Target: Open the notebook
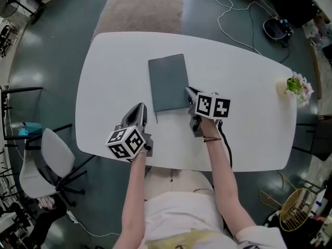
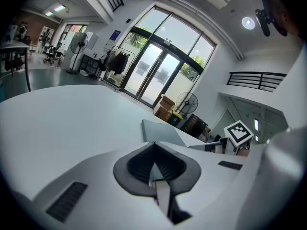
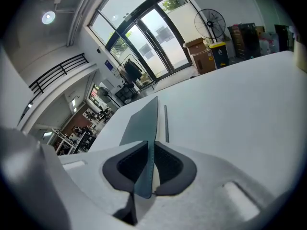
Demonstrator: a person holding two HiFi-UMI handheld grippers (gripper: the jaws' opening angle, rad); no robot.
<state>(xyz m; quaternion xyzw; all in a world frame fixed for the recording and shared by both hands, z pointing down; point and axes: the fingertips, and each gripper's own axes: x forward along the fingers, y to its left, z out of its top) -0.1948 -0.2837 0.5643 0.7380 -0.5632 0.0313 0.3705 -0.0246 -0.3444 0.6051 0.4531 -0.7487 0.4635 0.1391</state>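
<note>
A closed grey-blue notebook (image 1: 167,82) lies flat in the middle of the white table (image 1: 249,87). My right gripper (image 1: 188,91) is at its near right corner. In the right gripper view the cover's corner (image 3: 144,176) stands edge-on between the two dark pads, which press on it from both sides, so the right gripper (image 3: 148,145) is shut on the cover. My left gripper (image 1: 140,107) rests just off the notebook's near left corner, its jaws together and empty. In the left gripper view the left gripper (image 2: 153,145) points at the notebook (image 2: 163,131), with the right gripper's marker cube (image 2: 238,132) beyond.
A thin dark stick (image 1: 156,116) lies on the table by the notebook's near left corner. A small potted plant (image 1: 296,85) stands at the table's right edge. A white chair (image 1: 54,154) is at the left, a rug (image 1: 145,7) and a white cable (image 1: 233,14) on the floor beyond.
</note>
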